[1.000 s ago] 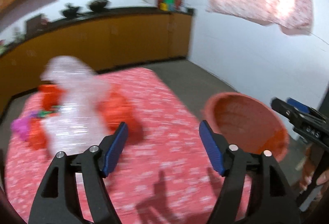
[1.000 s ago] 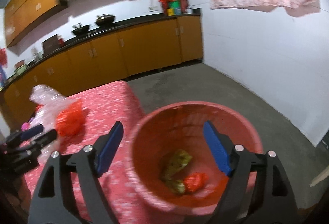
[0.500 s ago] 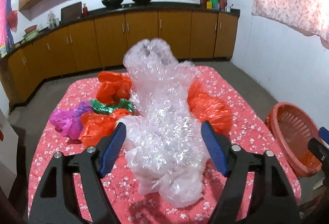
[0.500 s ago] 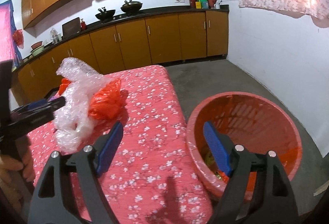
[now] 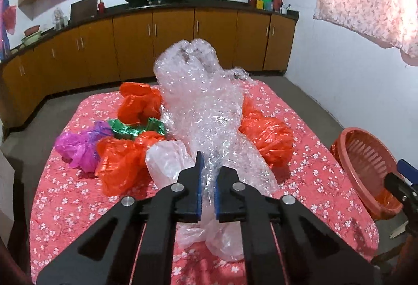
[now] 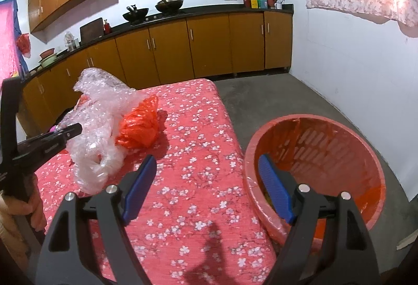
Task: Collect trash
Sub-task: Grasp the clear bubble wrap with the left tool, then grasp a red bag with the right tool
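Clear bubble wrap [image 5: 206,112] | pinched in left gripper [image 5: 207,191] | on table [image 5: 65,201]

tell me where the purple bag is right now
In the left wrist view the purple bag lies on the left side of the flowered tablecloth, touching an orange bag and a green foil wrapper.

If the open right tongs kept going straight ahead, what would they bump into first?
Probably the flowered tablecloth, just beside the orange basket. The right tongs point down at its edge, though depth is hard to judge.
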`<state>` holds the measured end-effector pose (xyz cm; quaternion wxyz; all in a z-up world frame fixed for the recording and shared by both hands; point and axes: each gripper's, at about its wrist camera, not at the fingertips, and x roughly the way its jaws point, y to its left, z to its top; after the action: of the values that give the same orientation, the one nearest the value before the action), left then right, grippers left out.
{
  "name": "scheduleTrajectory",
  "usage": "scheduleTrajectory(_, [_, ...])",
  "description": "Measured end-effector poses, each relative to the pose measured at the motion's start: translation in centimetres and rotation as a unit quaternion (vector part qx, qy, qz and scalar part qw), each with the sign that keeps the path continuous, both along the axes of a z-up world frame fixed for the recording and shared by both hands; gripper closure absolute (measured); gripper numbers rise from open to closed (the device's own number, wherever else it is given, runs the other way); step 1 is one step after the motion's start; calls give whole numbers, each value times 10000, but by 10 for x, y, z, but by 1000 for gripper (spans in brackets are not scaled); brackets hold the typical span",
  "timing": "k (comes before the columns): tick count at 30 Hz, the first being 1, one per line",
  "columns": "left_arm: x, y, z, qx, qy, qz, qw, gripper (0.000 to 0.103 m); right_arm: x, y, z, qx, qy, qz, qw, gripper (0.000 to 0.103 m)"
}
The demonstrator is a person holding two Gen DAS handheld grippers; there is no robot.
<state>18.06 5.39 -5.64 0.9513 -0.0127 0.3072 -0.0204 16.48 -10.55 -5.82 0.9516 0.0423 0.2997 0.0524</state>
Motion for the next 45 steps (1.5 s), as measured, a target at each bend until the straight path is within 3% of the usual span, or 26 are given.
scheduleTrajectory(17, [-57, 54, 43, -223, -579, 243, 9978, 97, 2, 60, 7, -71, -120, 575, 9982, 24])
scheduleTrajectory(26, [-80, 82, 35, -167, -604, 458, 9970, 97, 24, 82, 6, 53, -63, 542, 9985, 25])
scheduleTrajectory(36, [-77, 117, 20, -256, -495, 914, 9943, 97, 74, 99, -5, 109, 116, 333, 9993, 27])
scheduleTrajectory(45, [-66, 124, 16, -287, -436, 973, 9939, 97, 121, 118, -17, 110, 332, 290, 9990, 27])
